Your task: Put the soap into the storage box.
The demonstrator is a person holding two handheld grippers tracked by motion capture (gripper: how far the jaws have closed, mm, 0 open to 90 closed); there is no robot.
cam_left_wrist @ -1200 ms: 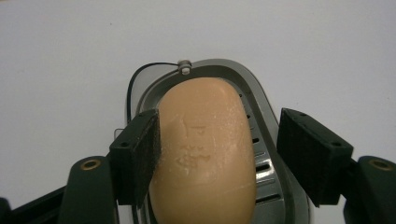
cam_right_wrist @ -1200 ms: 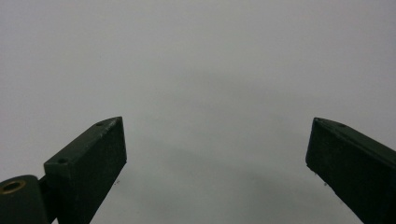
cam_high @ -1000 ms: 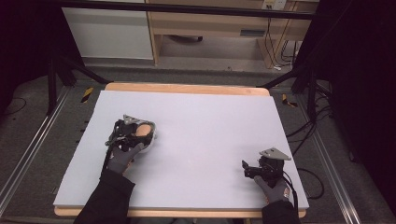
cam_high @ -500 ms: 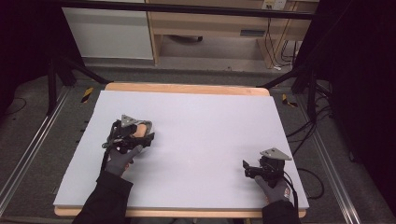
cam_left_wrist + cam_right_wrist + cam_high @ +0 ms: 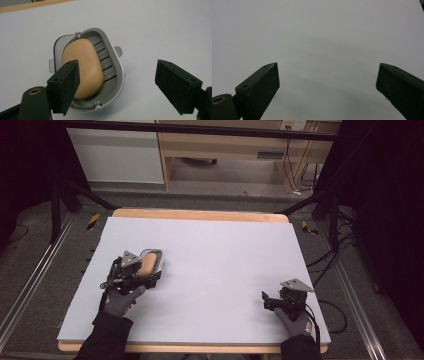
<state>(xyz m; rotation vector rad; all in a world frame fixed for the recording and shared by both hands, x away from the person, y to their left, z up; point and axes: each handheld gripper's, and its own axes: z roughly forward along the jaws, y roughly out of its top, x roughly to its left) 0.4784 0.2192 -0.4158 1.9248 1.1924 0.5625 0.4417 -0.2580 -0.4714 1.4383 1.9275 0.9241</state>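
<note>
With its just-opened jaws spread and empty, the left gripper (image 5: 117, 87) should be drawn straight back, leaving soap (image 5: 83, 67) seated in the dish (image 5: 113, 62).

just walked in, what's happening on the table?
A person works with a gripper in each hand. The left gripper has just been opening; its fingers stand wide and clear of the orange oval soap bar, which lies in the grey slotted plastic soap dish. The right gripper is open and holds nothing, over the white tabletop.
</note>
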